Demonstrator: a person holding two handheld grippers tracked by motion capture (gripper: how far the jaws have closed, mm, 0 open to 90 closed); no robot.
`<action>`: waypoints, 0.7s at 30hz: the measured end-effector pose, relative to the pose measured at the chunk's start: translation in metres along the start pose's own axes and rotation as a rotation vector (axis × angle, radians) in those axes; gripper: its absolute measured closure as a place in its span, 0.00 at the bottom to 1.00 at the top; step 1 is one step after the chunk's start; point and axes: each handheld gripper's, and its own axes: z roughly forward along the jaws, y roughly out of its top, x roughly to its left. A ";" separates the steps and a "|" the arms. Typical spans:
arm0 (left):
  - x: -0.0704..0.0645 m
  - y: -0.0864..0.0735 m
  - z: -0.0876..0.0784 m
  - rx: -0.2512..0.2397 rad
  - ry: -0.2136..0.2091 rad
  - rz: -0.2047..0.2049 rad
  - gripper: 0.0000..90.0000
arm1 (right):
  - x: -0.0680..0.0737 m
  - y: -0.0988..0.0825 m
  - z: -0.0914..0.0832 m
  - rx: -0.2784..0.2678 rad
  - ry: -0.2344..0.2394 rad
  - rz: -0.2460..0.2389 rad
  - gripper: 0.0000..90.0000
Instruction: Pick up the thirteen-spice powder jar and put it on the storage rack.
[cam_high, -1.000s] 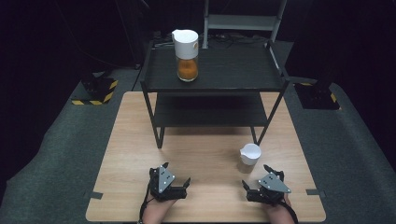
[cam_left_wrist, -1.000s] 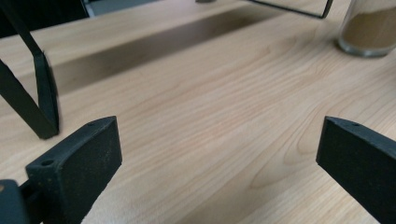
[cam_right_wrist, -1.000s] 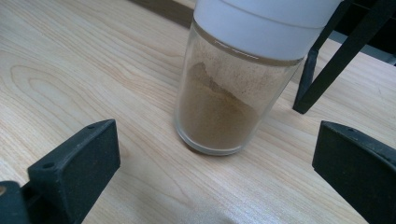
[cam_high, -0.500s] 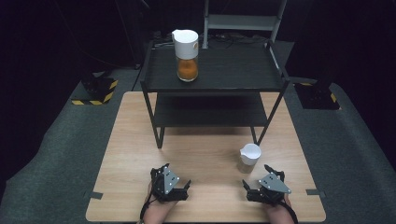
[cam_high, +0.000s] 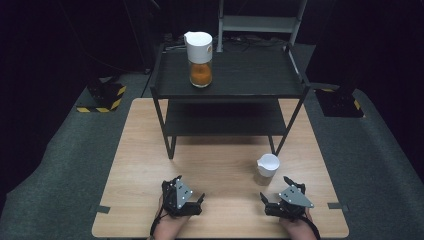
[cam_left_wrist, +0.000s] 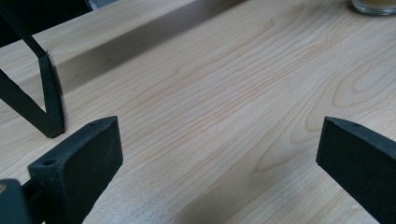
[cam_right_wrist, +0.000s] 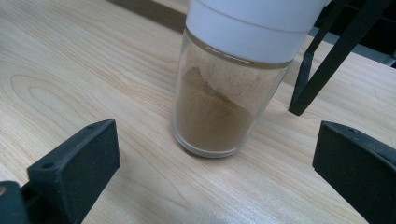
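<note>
A small glass jar (cam_high: 267, 167) with a white lid and brown powder stands on the wooden table (cam_high: 215, 165), by the shelf's front right leg. My right gripper (cam_high: 276, 189) rests just in front of it, open. In the right gripper view the jar (cam_right_wrist: 219, 112) stands upright a little beyond the open jaws of the right gripper (cam_right_wrist: 217, 156), not touching them. My left gripper (cam_high: 183, 191) lies open near the table's front edge. In the left gripper view, the left gripper (cam_left_wrist: 219, 154) has bare wood between its jaws, and the jar's base (cam_left_wrist: 373, 5) is at the top right corner.
A black two-level shelf (cam_high: 235, 80) stands at the back of the table, its legs (cam_left_wrist: 49, 102) on the wood. A taller jar (cam_high: 200, 60) with a white lid and orange powder stands on its top level. Grey floor surrounds the table.
My left gripper has edged slightly to the right. The right gripper and the jars have not moved.
</note>
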 end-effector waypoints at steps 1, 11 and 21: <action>0.000 0.000 0.000 -0.002 -0.001 0.000 0.01 | 0.000 -0.001 0.000 -0.004 0.002 -0.008 0.00; -0.001 -0.001 0.000 -0.007 -0.001 0.013 0.01 | 0.000 -0.001 -0.001 -0.005 0.003 -0.010 0.00; 0.003 -0.003 -0.001 -0.021 -0.012 -0.005 0.01 | 0.000 -0.004 -0.002 -0.027 -0.011 0.028 0.00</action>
